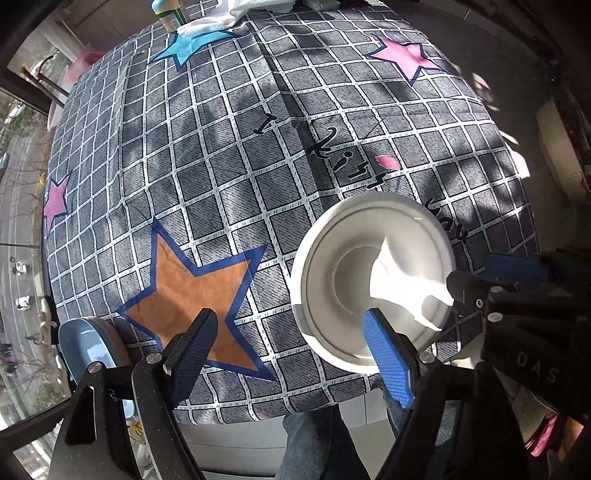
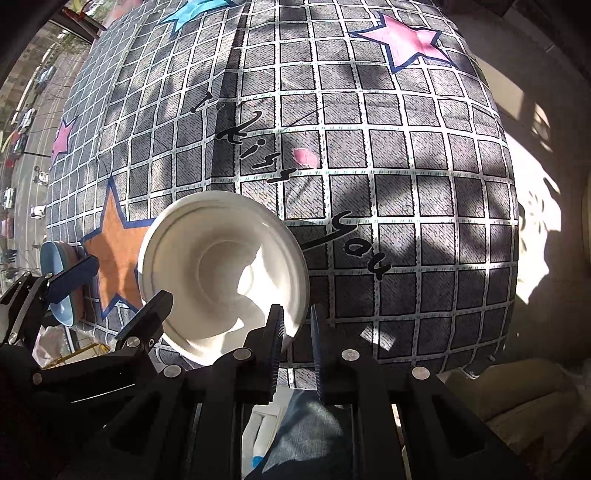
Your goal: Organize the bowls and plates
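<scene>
A white bowl (image 1: 373, 277) is held tilted above the near edge of the table; it also shows in the right wrist view (image 2: 221, 273). My right gripper (image 2: 297, 339) is shut on the bowl's near rim, one finger inside and one outside. My left gripper (image 1: 291, 350) is open; its right finger (image 1: 388, 358) lies over the bowl's lower rim, its left finger (image 1: 192, 350) over the orange star. A blue plate (image 1: 79, 347) with a pinkish one under it sits at the near left edge, also in the right wrist view (image 2: 55, 258).
The table has a grey checked cloth (image 1: 258, 166) with orange, pink and blue stars. A green-labelled bottle (image 1: 170, 14) and white cloths (image 1: 221, 18) lie at the far edge. A window is at left. The person's jeans (image 1: 314, 443) are below the near edge.
</scene>
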Tool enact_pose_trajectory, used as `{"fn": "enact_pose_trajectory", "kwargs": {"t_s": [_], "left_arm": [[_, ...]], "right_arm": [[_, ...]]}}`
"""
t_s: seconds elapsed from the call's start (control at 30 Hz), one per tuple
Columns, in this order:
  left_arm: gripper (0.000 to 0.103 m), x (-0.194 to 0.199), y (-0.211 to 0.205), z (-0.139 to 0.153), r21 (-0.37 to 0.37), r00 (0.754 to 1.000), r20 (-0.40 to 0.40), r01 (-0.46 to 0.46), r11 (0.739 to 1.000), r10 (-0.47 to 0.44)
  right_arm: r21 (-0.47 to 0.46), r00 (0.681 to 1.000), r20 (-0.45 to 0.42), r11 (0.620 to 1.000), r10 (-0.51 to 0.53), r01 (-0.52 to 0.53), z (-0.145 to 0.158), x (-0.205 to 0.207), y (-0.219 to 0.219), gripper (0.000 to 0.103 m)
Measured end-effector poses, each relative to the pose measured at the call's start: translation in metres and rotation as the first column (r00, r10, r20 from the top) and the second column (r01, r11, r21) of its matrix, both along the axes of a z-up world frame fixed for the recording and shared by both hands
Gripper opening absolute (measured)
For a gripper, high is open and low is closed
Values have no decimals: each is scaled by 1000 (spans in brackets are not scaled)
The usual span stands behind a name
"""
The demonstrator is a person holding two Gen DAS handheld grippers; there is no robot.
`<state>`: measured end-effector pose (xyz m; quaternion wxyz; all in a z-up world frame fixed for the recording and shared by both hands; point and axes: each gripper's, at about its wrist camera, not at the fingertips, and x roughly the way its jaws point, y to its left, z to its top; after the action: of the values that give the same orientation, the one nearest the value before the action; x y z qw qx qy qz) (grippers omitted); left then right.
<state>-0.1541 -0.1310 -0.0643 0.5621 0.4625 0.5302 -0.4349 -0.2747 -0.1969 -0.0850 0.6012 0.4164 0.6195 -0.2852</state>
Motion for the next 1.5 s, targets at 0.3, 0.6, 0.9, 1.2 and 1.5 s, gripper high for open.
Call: {"fn": "enact_pose_trajectory", "kwargs": {"t_s": [0.3, 0.6, 0.9, 1.2, 1.5], "left_arm": [[103, 6, 10, 17, -3, 996, -66, 61, 998, -61], [103, 19, 3, 17, 49, 995, 34, 90, 995, -92], [103, 37, -10, 32, 14, 998, 63, 22, 1000, -23], [103, 28, -18, 34, 26, 998, 62, 4, 1000, -5], [103, 20, -23, 31, 51, 998, 57, -36, 998, 33]], "right_arm": [[-25, 1000, 6, 1000, -19, 20, 12, -10, 3, 103], [32, 995, -18, 994, -99, 100, 0, -9, -7, 103], [28, 991, -6, 990, -135, 135, 7, -9, -29, 103], [36, 992, -6, 992, -124, 124, 5, -16, -41, 102], [46, 996, -17, 995, -92, 92, 3, -24, -50, 103]]}}
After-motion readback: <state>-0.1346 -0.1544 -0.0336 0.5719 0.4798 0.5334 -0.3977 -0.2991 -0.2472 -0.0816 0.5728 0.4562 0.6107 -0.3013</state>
